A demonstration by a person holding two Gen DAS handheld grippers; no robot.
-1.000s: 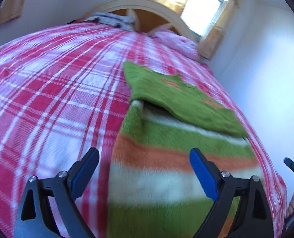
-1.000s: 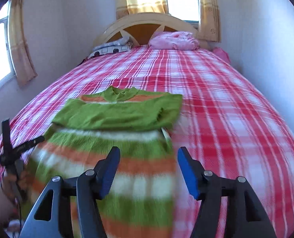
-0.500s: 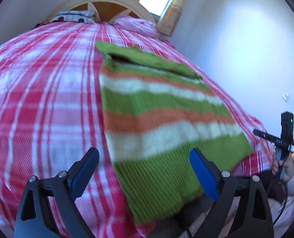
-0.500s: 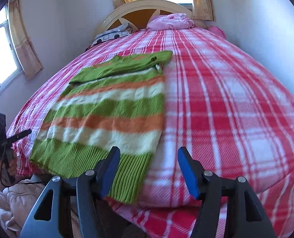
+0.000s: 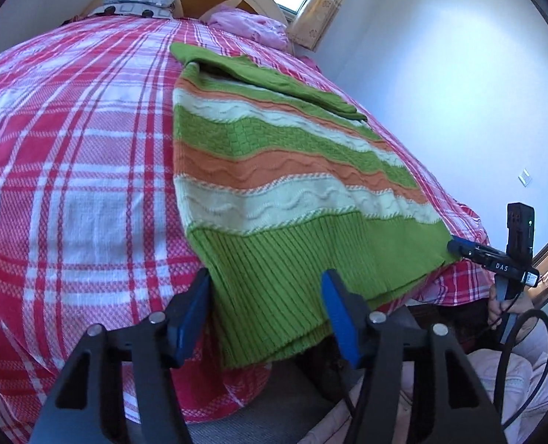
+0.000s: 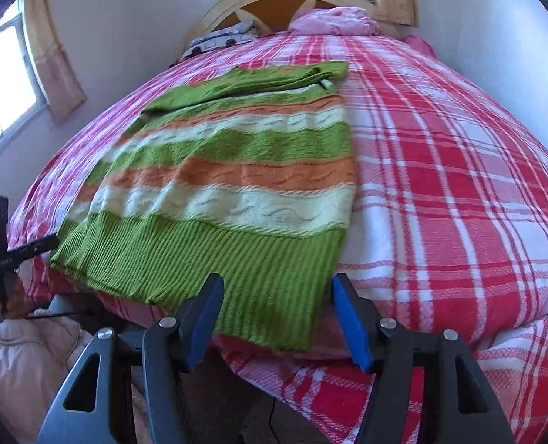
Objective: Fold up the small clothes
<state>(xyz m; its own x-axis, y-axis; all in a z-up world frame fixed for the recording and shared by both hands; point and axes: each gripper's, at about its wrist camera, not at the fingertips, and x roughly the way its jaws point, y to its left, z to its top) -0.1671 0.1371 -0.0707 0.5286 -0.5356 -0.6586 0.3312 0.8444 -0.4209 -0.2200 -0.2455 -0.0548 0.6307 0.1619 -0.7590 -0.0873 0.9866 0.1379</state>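
With the striped sweater (image 5: 274, 192) flat at the bed (image 5: 70, 185) edge and both grippers (image 5: 264, 310) (image 6: 275, 314) part-open over its hem, left jaws just narrowed, they could easily pinch one layer only.

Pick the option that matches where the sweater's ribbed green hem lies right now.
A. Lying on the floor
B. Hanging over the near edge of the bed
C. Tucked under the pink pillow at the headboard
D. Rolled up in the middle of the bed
B: the ribbed green hem of the sweater droops over the near edge of the bed, with the folded sleeves at the far end.
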